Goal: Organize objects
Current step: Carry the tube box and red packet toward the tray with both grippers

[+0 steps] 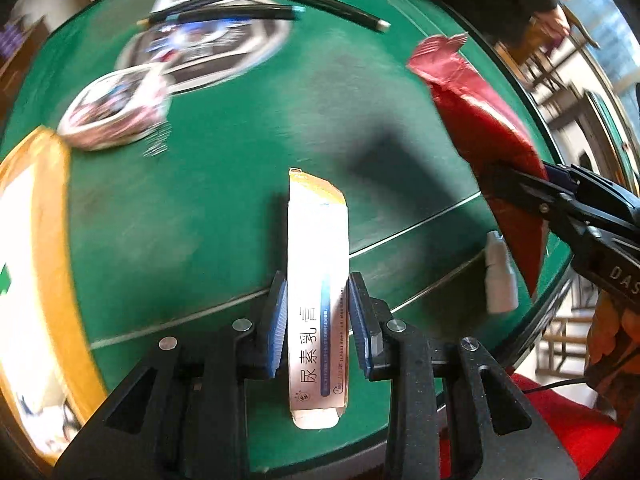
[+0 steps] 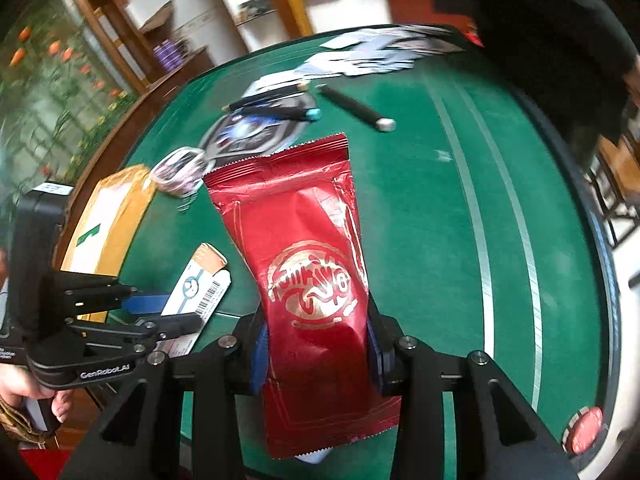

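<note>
Left wrist view: the left gripper, pointing steeply down, pinches an ointment box at lower centre above the green counter.

Right wrist view: the right gripper's jaws pinch a red snack bag at centre. Both items appear mid-carry; next comes a set-down spot, perhaps beside the yellow box at left.

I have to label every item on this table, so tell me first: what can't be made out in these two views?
- Round printed discs, left wrist view: motion blur smears the artwork.
- Papers at the far table edge, right wrist view: blurred, unreadable.
- Small white bottle, left wrist view: blurred, no label legible.
- Red packet bottom, right wrist view: hidden behind the right gripper.
- Yellow-edged box, left wrist view: cut off by the frame edge.
</note>
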The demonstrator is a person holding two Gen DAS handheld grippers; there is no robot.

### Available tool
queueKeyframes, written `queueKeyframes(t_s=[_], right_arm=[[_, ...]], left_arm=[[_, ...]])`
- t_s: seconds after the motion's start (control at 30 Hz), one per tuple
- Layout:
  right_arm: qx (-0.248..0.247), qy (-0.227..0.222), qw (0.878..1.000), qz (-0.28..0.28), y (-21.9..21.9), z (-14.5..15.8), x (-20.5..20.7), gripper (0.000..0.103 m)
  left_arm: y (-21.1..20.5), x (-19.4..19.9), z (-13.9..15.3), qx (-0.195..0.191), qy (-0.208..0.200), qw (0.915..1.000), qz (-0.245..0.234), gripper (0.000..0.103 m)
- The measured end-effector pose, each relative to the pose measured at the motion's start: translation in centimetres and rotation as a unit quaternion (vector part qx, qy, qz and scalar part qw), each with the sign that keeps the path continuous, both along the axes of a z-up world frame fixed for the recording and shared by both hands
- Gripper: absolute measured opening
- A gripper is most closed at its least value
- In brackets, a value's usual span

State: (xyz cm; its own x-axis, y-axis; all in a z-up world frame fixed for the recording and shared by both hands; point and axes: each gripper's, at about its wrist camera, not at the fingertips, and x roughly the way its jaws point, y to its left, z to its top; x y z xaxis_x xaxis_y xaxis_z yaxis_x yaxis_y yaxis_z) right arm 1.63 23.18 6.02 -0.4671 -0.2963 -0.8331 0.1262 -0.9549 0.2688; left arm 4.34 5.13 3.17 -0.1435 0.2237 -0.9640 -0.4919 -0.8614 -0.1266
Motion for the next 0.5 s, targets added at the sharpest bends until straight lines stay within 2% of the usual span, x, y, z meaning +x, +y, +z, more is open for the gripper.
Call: queueKeyframes(t_s=[0.13, 0.27, 0.5], right_arm=[[0.005, 0.000, 0.999, 0.050, -3.5, 0.0, -1.0, 0.039], [0.006, 0.004, 0.996, 0.092, -6.7, 0.3, -1.5, 0.039], [-0.006, 0.004, 0.992, 0.125, -9.9, 0.2, -1.6, 0.039]], left_arm=[[-2.1, 0.8, 1.0, 0.001, 0.015, 0.9989, 0.043, 0.028], [-2.8, 1.4, 2.1, -0.007, 0.032, 0.9974, 0.065, 0.028], [-4.9, 1.7, 3.6, -0.020, 0.047, 0.9949, 0.087, 0.028]])
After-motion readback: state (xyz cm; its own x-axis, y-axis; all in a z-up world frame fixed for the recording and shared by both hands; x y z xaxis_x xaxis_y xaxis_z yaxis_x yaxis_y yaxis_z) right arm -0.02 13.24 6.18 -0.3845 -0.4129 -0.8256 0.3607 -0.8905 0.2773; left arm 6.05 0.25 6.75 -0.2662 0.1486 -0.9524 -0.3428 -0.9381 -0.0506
